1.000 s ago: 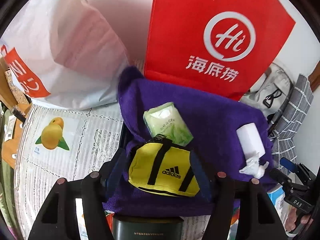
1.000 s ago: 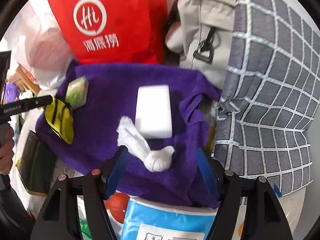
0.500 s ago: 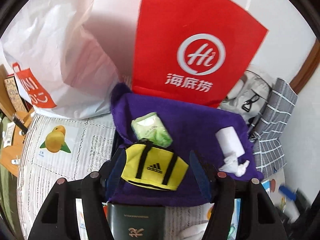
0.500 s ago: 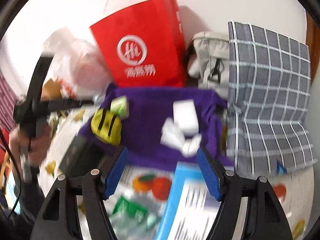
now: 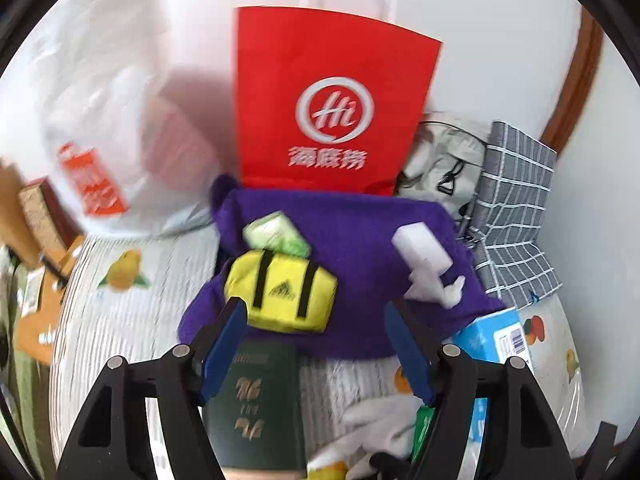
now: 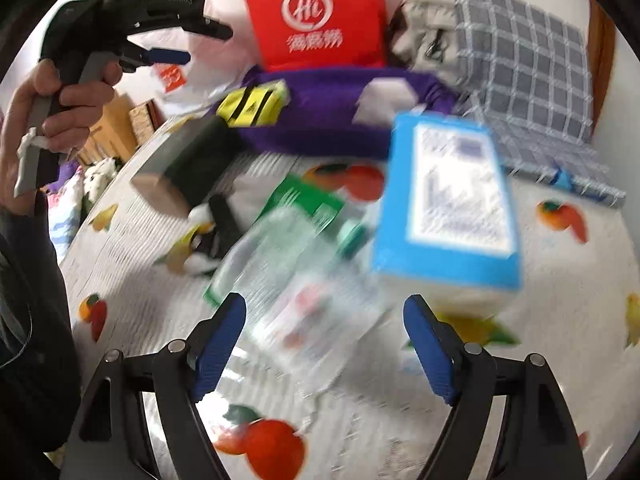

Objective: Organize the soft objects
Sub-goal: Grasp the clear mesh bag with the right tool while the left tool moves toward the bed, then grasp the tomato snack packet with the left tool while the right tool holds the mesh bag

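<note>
A purple towel (image 5: 352, 240) lies spread in front of a red paper bag (image 5: 328, 100). On it rest a yellow mini duffel (image 5: 280, 292), a green tissue pack (image 5: 276, 236), a white block (image 5: 420, 248) and a white sock (image 5: 432, 288). My left gripper (image 5: 316, 312) hovers just short of the yellow duffel, its jaws opening with nothing pressed between them. My right gripper (image 6: 324, 308) hangs farther back over a blurred clear packet (image 6: 304, 264), its jaws also opening and empty. The right wrist view shows a hand holding the left gripper (image 6: 204, 45).
A blue tissue pack (image 6: 444, 200) and a green packet (image 6: 304, 200) lie on the fruit-print cover (image 6: 560, 280). A dark green box (image 5: 260, 408) sits below the towel. A white plastic bag (image 5: 104, 120), a grey bag (image 5: 444, 152) and a checked cloth (image 5: 516, 208) line the back.
Both grippers have drawn back from the purple towel, the right one much farther, and both jaws stand wider. The white block and sock are no longer between the right fingers.
</note>
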Motion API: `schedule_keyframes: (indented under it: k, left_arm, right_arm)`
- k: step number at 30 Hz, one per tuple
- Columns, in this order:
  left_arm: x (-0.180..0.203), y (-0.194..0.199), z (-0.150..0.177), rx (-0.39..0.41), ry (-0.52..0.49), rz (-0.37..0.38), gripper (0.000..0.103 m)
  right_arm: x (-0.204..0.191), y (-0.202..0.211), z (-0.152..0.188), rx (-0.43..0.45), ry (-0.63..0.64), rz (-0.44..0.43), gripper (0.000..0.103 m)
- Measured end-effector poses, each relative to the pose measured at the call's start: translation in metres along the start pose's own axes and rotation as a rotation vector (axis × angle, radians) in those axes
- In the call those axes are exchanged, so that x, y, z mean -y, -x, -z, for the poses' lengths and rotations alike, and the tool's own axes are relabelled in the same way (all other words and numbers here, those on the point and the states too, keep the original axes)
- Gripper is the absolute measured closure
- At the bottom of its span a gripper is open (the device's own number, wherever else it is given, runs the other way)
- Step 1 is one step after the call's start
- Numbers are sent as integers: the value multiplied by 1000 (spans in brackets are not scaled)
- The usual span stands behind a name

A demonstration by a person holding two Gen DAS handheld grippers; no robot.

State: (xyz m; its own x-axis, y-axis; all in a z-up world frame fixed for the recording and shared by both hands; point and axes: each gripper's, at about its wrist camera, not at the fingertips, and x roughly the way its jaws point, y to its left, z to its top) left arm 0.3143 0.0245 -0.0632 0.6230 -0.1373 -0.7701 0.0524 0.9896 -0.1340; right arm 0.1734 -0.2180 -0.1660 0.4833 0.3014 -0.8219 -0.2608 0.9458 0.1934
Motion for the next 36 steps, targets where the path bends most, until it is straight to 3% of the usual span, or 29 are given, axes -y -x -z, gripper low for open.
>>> schedule_keyframes:
  k: [4,11,12,13,14,16,17,22,31,36]
  left_arm:
    - [-12,13,28,-28,-5,11,33]
    - [-35,28,84,-78,24,12,33]
    - [-38,28,91,-89,38,18,33]
    - [-42,29,99,-103,58,27,33]
    - [-45,28,106,-118,71,38,33]
    - [-49,29,116,-135,98,60,33]
    - [-52,29,122,-143,120,73,33]
    - [-52,33,142,-170,138,92,33]
    - [-45,45,176,-198,140,64,33]
    - [-32,47,189,-205,113,71,33]
  right_arm:
    - [-22,-12,5,15,60,-22,22]
    - [-31,-43,3,30,43,-18,23]
    - [-32,-45,3,44,43,-6,32]
    - [-33,-43,3,55,48,2,52]
    - [-34,-41,2,60,60,2,60]
    - [-36,-35,-1,62,77,-25,86]
    - [-36,-31,-3,65,79,-41,89]
    - [-42,-4,-4,130,105,-41,91]
    - [-29,41,5,226,-18,-166,92]
    - [-17,58,24,246,-40,-70,92]
